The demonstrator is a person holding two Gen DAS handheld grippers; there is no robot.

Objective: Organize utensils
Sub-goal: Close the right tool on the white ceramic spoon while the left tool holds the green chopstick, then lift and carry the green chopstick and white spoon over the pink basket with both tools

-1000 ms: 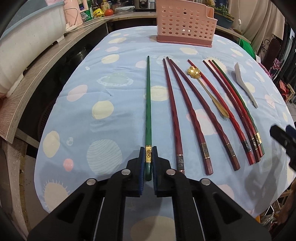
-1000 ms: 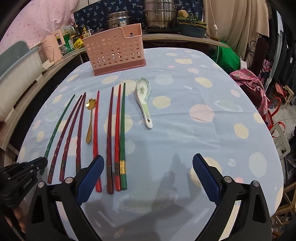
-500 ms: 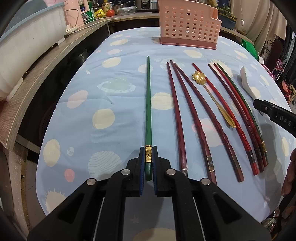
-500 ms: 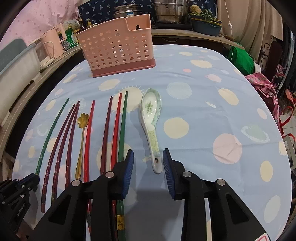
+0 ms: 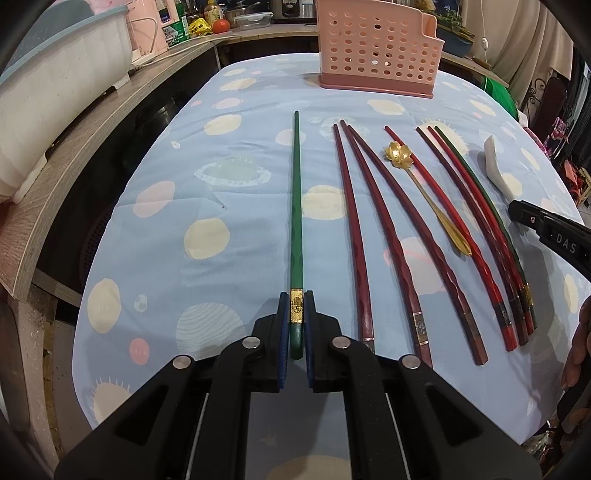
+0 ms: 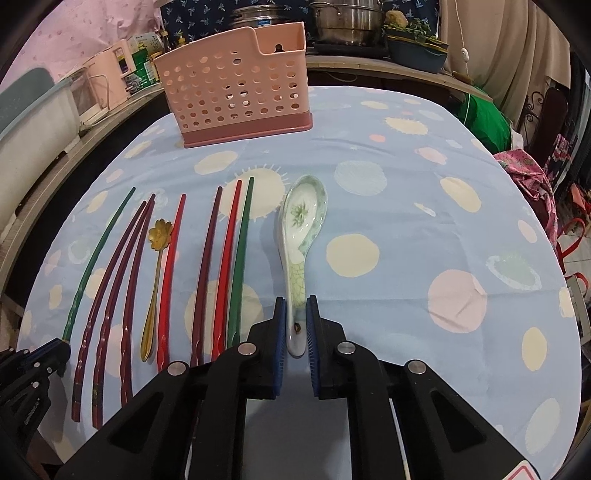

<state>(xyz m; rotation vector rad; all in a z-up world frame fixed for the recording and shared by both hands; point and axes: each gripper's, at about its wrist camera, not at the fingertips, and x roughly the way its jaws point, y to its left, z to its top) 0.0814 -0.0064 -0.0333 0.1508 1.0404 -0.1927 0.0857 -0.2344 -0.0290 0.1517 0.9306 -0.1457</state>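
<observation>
My left gripper (image 5: 296,300) is shut on the near end of a green chopstick (image 5: 296,206) that lies on the blue tablecloth, leftmost in the row. My right gripper (image 6: 296,306) is shut on the handle of a white ceramic spoon (image 6: 301,232) lying right of the row. Between them lie several red, dark red and green chopsticks (image 5: 391,232) and a gold flower spoon (image 5: 399,155). A pink perforated utensil basket (image 5: 376,51) stands at the far side of the table; it also shows in the right wrist view (image 6: 236,85).
A wooden counter (image 5: 85,136) with a white bin runs along the left. Pots (image 6: 343,22) and a planter stand on the counter behind the basket. Chairs and bags crowd the right side. The table's near edge is just below both grippers.
My right gripper has moved forward to the ceramic spoon and closed from wide open onto its handle. My left gripper has stayed shut on the green chopstick.
</observation>
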